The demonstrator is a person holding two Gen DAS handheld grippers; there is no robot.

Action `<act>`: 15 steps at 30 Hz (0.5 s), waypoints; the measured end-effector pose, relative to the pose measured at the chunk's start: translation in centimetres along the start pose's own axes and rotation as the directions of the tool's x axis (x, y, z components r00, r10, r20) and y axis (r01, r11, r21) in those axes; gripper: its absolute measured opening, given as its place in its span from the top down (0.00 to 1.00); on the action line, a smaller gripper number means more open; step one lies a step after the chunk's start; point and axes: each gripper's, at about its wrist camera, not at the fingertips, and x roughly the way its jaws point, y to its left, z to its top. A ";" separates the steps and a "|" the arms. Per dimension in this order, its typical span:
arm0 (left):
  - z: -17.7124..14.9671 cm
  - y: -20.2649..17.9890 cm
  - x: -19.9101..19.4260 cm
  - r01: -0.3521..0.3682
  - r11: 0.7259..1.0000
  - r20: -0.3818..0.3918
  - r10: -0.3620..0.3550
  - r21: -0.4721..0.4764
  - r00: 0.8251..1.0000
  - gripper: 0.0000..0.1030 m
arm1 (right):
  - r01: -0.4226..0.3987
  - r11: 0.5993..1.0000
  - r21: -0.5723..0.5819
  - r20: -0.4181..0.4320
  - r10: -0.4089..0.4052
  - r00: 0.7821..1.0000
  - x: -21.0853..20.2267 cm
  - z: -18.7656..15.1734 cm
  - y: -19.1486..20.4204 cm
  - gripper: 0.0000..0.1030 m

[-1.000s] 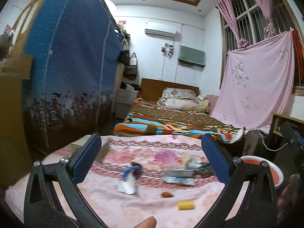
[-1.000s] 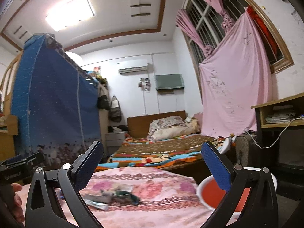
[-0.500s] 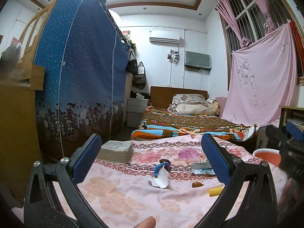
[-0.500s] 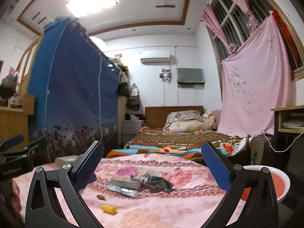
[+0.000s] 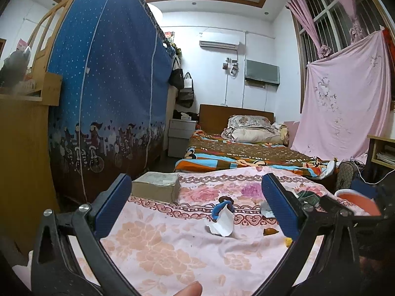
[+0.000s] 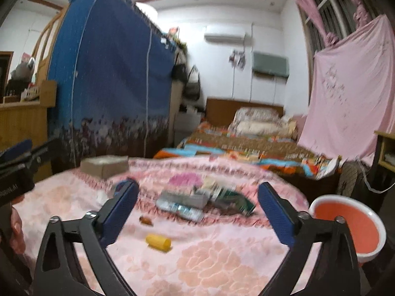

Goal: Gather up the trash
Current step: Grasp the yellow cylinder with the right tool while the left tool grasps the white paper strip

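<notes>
Your left gripper (image 5: 196, 207) and right gripper (image 6: 197, 209) both hang over the pink floral surface (image 6: 209, 259) with fingers spread wide, holding nothing. Nearest your right gripper lies a small yellow piece (image 6: 158, 241), then a brown scrap (image 6: 145, 220), then a heap of wrappers (image 6: 205, 198) between its fingers. Ahead of your left gripper sits a torn white paper with a blue piece (image 5: 222, 218). The orange basin (image 6: 348, 224) stands at the surface's right edge; a flat box (image 5: 156, 185) rests far left.
</notes>
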 end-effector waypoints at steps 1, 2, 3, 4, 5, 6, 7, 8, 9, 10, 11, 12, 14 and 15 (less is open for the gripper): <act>0.0 0.0 0.1 0.000 1.000 -0.009 0.000 0.000 1.000 0.11 | -0.006 1.000 0.001 -0.024 0.006 1.000 0.4 -0.3 0.2 0.15; -0.1 0.0 0.4 0.000 1.000 -0.019 0.000 0.001 1.000 0.11 | -0.014 1.000 0.003 -0.062 0.014 0.998 0.9 -0.4 0.3 0.18; -0.1 0.1 0.7 0.001 1.000 -0.035 -0.001 0.003 0.999 0.11 | -0.022 1.000 0.006 -0.093 0.022 0.995 1.4 -0.7 0.3 0.20; -0.2 0.0 1.0 -0.004 1.000 -0.053 0.004 0.006 0.999 0.11 | -0.035 0.999 0.012 -0.123 0.036 0.992 1.8 -0.9 0.4 0.23; -0.4 0.0 1.3 -0.011 1.000 -0.070 0.011 0.008 0.997 0.12 | -0.046 0.999 0.017 -0.142 0.048 0.989 2.1 -1.2 0.4 0.27; -0.5 0.0 1.6 -0.016 1.000 -0.089 0.016 0.007 0.996 0.12 | -0.061 0.998 0.022 -0.169 0.064 0.984 2.4 -1.4 0.5 0.29; -0.7 0.1 1.9 -0.017 1.000 -0.109 0.017 0.001 0.994 0.12 | -0.075 0.997 0.023 -0.195 0.078 0.978 2.7 -1.6 0.6 0.32; -0.8 0.2 2.2 -0.022 1.000 -0.131 0.021 -0.006 0.991 0.13 | -0.090 0.996 0.025 -0.217 0.093 0.972 3.0 -1.8 0.6 0.35; -1.0 0.3 2.5 -0.026 1.000 -0.147 0.024 -0.011 0.989 0.14 | -0.103 0.994 0.026 -0.233 0.106 0.967 3.1 -1.9 0.7 0.37; -1.1 0.4 2.8 -0.029 0.999 -0.171 0.025 -0.019 0.985 0.14 | -0.120 0.992 0.030 -0.253 0.123 0.959 3.4 -2.0 0.7 0.39; -1.3 0.5 3.2 -0.029 0.999 -0.195 0.023 -0.027 0.981 0.15 | -0.130 0.991 0.032 -0.266 0.134 0.955 3.6 -2.0 0.8 0.41; -1.4 0.6 3.5 -0.029 0.999 -0.213 0.022 -0.032 0.977 0.17 | -0.146 0.989 0.036 -0.289 0.150 0.945 3.8 -2.2 0.9 0.42; -1.7 0.6 4.0 -0.018 0.999 -0.250 0.008 -0.039 0.968 0.18 | -0.166 0.985 0.039 -0.321 0.170 0.932 4.2 -2.4 1.1 0.45; -1.8 0.5 4.3 -0.007 0.999 -0.273 -0.005 -0.043 0.962 0.19 | -0.176 0.984 0.038 -0.338 0.179 0.924 4.4 -2.5 1.2 0.45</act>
